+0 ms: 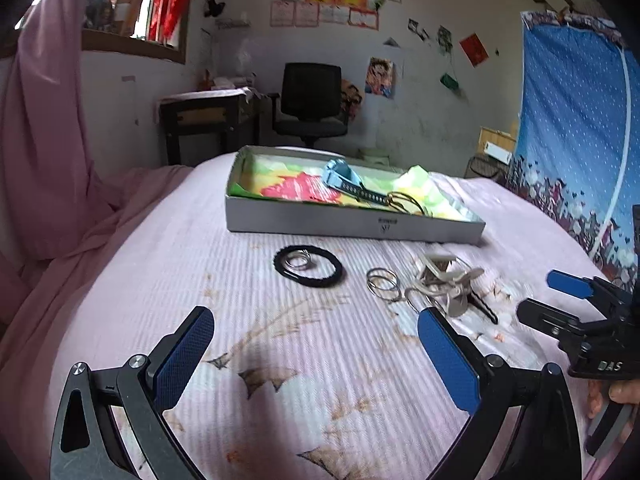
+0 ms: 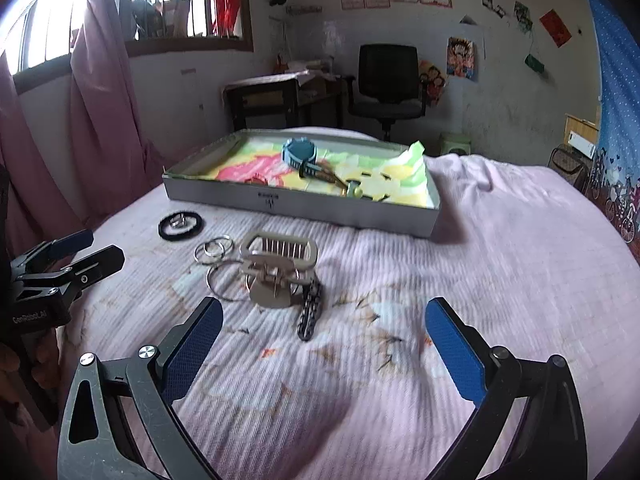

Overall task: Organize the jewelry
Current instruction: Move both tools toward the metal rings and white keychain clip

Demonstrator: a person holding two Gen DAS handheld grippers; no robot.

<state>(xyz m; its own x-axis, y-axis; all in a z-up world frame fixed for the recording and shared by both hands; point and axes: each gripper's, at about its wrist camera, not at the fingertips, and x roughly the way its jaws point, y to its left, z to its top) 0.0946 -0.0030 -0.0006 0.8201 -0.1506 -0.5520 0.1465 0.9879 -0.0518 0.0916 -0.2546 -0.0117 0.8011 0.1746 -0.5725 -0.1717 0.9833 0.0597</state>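
Jewelry pieces lie in two groups: some in the shallow grey cardboard tray (image 1: 352, 226) lined with bright green, yellow and red paper, the rest loose on the pink ribbed bedspread (image 1: 200, 280) in front of it.

Left wrist view. The left gripper (image 1: 316, 344) hovers over the bedspread with its blue-padded fingers (image 1: 188, 354) spread wide and nothing between them. Ahead lie a black elastic hair band (image 1: 308, 266) with a small silver ring (image 1: 298, 260) resting inside its loop, a cluster of thin silver hoops (image 1: 383, 282), and a beige metal hair claw (image 1: 444, 280) tangled with further hoops. In the tray sit a light-blue wristwatch (image 1: 342, 176) and a gold wire bangle (image 1: 406, 202). The right gripper (image 1: 556, 300) enters from the right edge, fingers parted, empty.

Right wrist view. The right gripper (image 2: 324, 336) has its fingers (image 2: 454, 354) spread wide, holding nothing. Directly ahead are the hair claw (image 2: 276, 268), a black beaded chain strap (image 2: 311, 312) touching its base, and the silver hoops (image 2: 214, 250) just beside it. The left gripper (image 2: 76, 256) appears at the left edge, also apart and empty.

Risks, as a judgement:
- Hoops overlap the claw; lifting one piece is likely to drag another out and drop it.
- Thin hoops lie flat on soft fabric; the fingers may pinch bedspread instead of metal.
- The small ring could roll off when the band is lifted.
- Both grippers aim at the same cluster and could collide.

The tray's front wall stands between the loose pieces and the lining, so each piece must be carried over it.
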